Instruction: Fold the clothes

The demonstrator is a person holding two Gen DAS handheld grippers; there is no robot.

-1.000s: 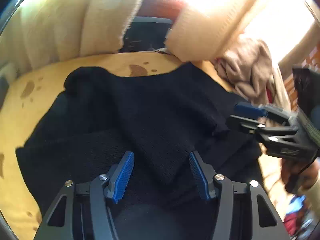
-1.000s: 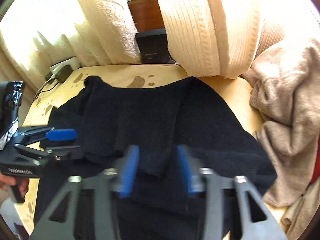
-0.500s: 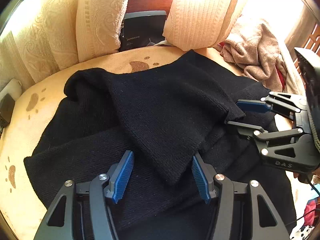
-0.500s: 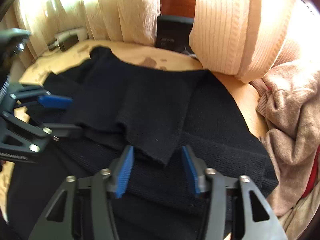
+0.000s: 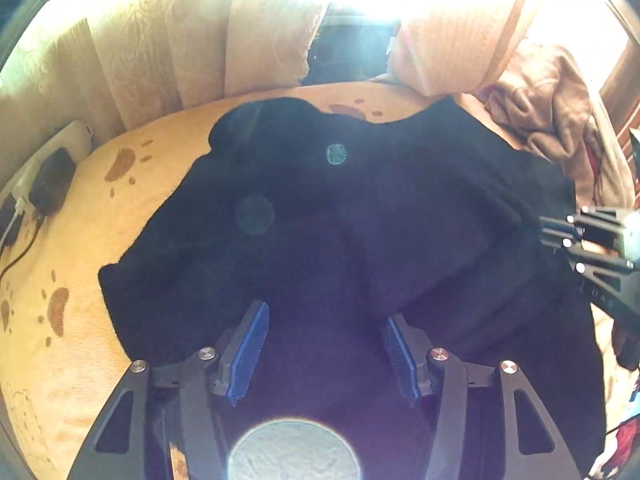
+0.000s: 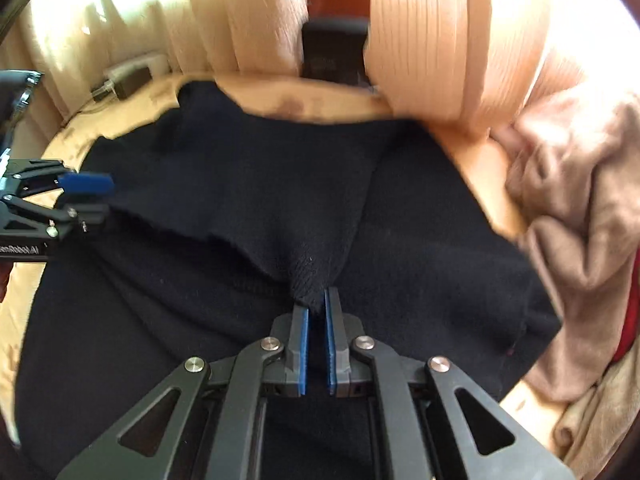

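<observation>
A black knit garment point(image 5: 360, 220) lies spread on a tan cushion with paw prints point(image 5: 100, 208); it also fills the right wrist view point(image 6: 248, 200). A folded sleeve flap point(image 6: 280, 220) lies across its middle. My right gripper point(image 6: 316, 312) is shut on the tip of that flap; it shows at the right edge of the left wrist view point(image 5: 560, 236). My left gripper point(image 5: 324, 340) is open over the garment's near edge, with cloth between its fingers, and shows at the left of the right wrist view point(image 6: 84, 196).
Cream cushions point(image 5: 192, 48) stand along the back. A beige-brown garment point(image 6: 580, 220) is heaped at the right. A black box point(image 6: 332, 52) sits between the cushions. A charger and cable point(image 5: 48, 184) lie at the far left.
My right gripper has closed on the tip of the sleeve flap. My left gripper stays open and has shifted left over the garment's near edge.
</observation>
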